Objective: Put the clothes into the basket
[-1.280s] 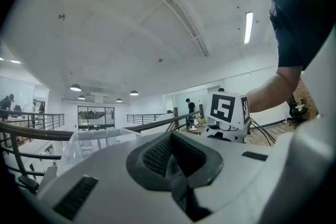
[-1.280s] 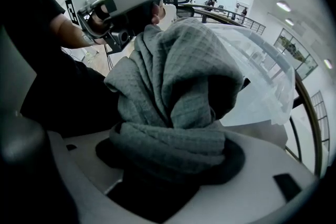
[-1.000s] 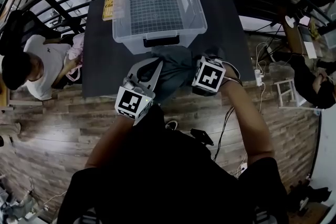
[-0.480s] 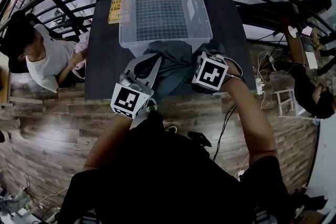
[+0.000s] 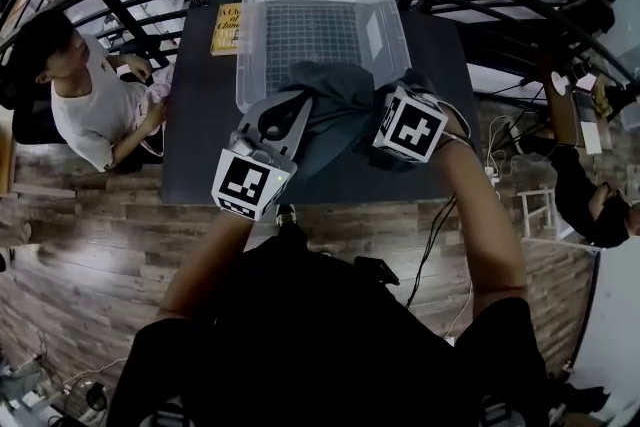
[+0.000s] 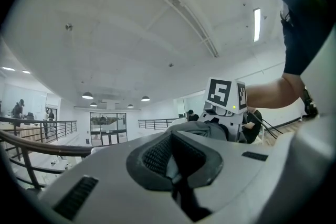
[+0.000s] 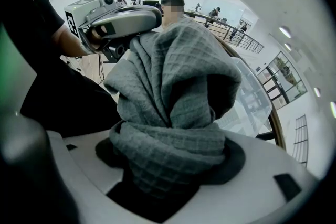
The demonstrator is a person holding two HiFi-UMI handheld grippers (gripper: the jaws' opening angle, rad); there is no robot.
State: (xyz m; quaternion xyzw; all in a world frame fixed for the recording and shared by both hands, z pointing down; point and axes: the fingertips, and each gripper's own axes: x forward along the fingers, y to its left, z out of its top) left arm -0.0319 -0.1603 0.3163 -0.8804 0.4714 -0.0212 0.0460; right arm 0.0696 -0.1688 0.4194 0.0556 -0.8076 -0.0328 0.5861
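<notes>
Grey garment [image 5: 335, 105] at basket [image 5: 252, 25] rim, book [image 5: 226, 27] beside, person [image 5: 85, 105] nr table.

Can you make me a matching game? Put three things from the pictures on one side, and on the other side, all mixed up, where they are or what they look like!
Things
1. grey cloth
2. basket
3. book

Clues
A. yellow, lying flat on the dark table beside the basket
B. see-through, standing on the table
C. pinched in the left tongs and the right tongs, at the basket's near edge

Right pairs: 1-C, 2-B, 3-A
</notes>
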